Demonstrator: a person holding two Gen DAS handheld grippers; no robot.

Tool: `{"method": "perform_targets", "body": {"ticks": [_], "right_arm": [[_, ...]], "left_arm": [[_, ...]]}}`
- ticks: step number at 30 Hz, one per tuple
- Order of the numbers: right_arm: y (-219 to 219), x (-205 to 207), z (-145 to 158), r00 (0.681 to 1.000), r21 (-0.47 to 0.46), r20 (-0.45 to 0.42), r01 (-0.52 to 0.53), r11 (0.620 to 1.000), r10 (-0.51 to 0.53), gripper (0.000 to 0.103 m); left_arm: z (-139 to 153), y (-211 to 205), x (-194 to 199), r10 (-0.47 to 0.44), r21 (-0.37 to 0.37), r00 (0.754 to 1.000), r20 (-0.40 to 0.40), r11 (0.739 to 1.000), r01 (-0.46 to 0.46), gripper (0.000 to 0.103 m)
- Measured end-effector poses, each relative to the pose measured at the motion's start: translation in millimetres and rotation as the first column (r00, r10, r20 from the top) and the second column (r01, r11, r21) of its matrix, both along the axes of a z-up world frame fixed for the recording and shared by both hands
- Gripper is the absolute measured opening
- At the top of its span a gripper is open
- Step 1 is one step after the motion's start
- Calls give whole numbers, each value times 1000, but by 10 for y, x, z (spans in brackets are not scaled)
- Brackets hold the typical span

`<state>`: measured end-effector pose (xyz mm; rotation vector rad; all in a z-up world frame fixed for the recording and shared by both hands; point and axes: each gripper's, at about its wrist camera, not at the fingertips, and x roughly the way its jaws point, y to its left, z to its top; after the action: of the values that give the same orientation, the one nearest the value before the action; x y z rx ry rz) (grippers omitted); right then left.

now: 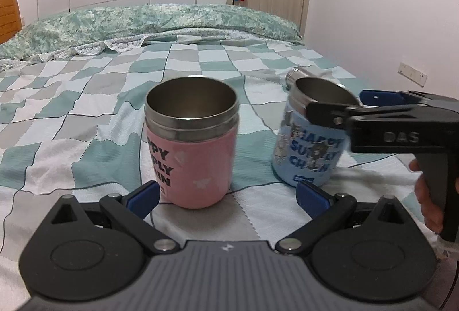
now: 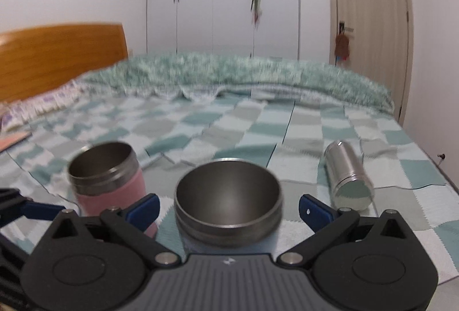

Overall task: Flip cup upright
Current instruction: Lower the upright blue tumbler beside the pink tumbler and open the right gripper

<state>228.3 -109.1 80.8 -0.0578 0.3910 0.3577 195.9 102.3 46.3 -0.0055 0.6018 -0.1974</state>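
Observation:
A pink-sleeved steel cup (image 1: 190, 147) stands upright on the checked bedspread, just beyond my open left gripper (image 1: 228, 197), which holds nothing. A blue-sleeved steel cup (image 1: 311, 136) stands mouth up to its right, slightly tilted. My right gripper (image 1: 334, 104) reaches over it from the right. In the right wrist view the blue cup (image 2: 228, 204) sits between the wide-open fingers of the right gripper (image 2: 228, 209), not touching either. The pink cup (image 2: 107, 176) shows at the left there.
A bare steel cup (image 2: 348, 177) lies on its side on the bedspread to the right of the blue cup; its end shows behind it (image 1: 295, 75). A green duvet (image 1: 160, 21) is bunched across the far bed. A wall runs along the right bed edge.

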Motion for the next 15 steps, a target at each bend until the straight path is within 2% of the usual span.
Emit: {"method": "perform_targets", "body": {"ticks": [9,15], "right_arm": [[-444,-931,181,984,36,177,15,999,-21,103],[-741,-1543,175,967,29,254,6,1000,-13,103]], "left_arm": [[250,-263,-635,7,-20,996,88,1000,-5,103],[355,-450,-1094,29,-31,983,179,999,-24,103]]}}
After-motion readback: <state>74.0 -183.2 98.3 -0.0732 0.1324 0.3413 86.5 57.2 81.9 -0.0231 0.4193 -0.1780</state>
